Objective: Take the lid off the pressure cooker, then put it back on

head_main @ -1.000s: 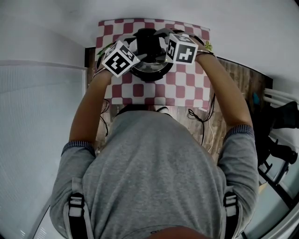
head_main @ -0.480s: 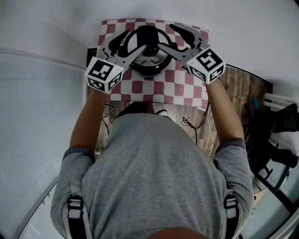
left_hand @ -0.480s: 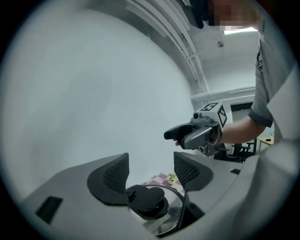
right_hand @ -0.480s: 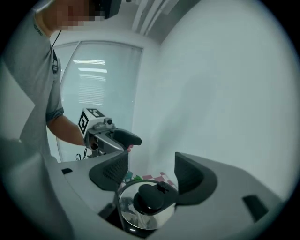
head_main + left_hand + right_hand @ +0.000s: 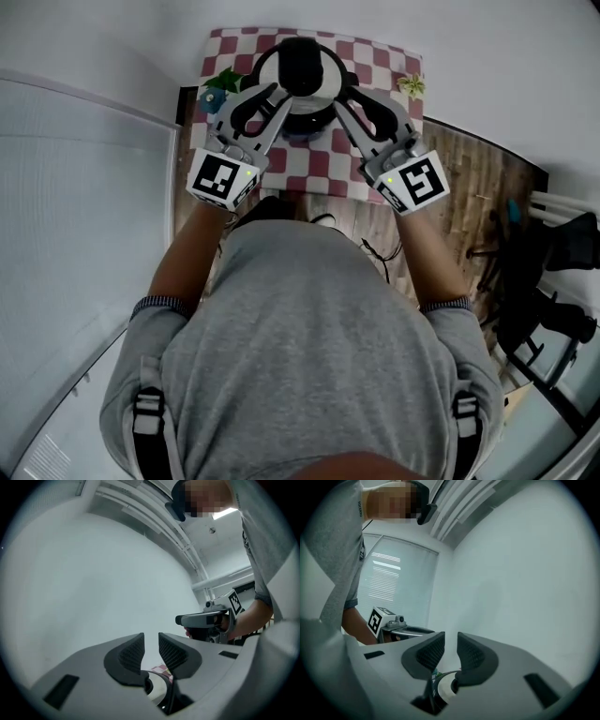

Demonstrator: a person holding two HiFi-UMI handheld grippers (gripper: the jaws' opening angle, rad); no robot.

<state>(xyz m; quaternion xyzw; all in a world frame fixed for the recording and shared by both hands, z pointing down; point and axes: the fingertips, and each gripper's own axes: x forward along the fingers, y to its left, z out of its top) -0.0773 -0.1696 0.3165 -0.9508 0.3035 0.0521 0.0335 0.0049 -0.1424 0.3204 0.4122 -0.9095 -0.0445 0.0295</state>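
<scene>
Head view caught the cooker (image 5: 302, 120) only in part. Both tools lay across its near flanks, its side handles could not be made out, and whether the lid (image 5: 302, 66) was locked or merely resting could not be told. The person's head and grey shirt (image 5: 300, 356) covered the near edge of the checked surface (image 5: 323, 167). Each tool view gave just a sliver of the cooker's rim below the jaws, seen from the left tool (image 5: 158, 686) and from the right tool (image 5: 444, 686), with the tool's own body blocking the rest and bare wall (image 5: 93, 573) beyond. Against half a second earlier, both tools had drawn back toward the person, and a small plant (image 5: 223, 81) at the surface's left, covered before, had come into view. The jaws, spread wide then, had just been closing. The left tool (image 5: 274, 97) held its pads near together with a slim gap and nothing between them, and the right tool (image 5: 342, 97) stood the same. The cooker sat at the far middle of the surface with its lid on, between the two tool tips, which angled in from either side. Neither tool pinched it, and whether the tips touched it could not be told.
</scene>
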